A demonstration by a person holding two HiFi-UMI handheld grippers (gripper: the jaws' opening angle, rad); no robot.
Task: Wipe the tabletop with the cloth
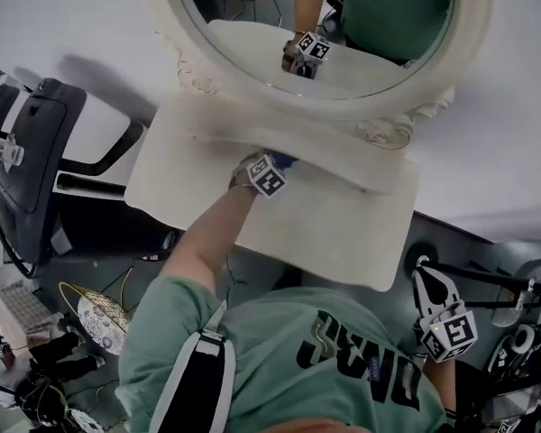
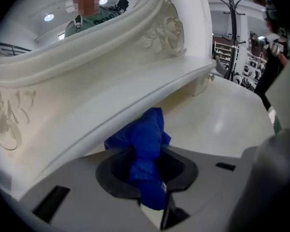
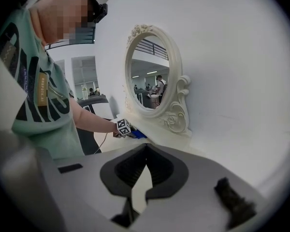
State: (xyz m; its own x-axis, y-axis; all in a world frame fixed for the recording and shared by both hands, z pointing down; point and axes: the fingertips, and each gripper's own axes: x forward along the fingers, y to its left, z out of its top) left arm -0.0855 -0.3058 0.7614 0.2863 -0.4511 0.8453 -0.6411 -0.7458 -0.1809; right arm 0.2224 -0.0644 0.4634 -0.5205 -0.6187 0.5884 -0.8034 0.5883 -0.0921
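A cream vanity tabletop (image 1: 343,233) stands against the white wall under an oval mirror (image 1: 325,25). My left gripper (image 1: 275,165) reaches to the back of the table beside the mirror's base and is shut on a bunched blue cloth (image 1: 284,160). In the left gripper view the blue cloth (image 2: 146,144) sticks out between the jaws, right below the carved mirror ledge (image 2: 111,95), with the tabletop (image 2: 222,122) beyond. My right gripper (image 1: 426,278) hangs off the table's right front corner, jaws closed on nothing. From the right gripper view the left gripper (image 3: 123,128) and cloth (image 3: 137,134) show at the mirror's foot.
A black office chair (image 1: 36,152) stands left of the table. A wire basket (image 1: 95,318) sits on the floor near my left side. Black stands and cables (image 1: 505,287) crowd the floor at the right. The mirror's scrolled frame (image 3: 176,115) overhangs the table's back edge.
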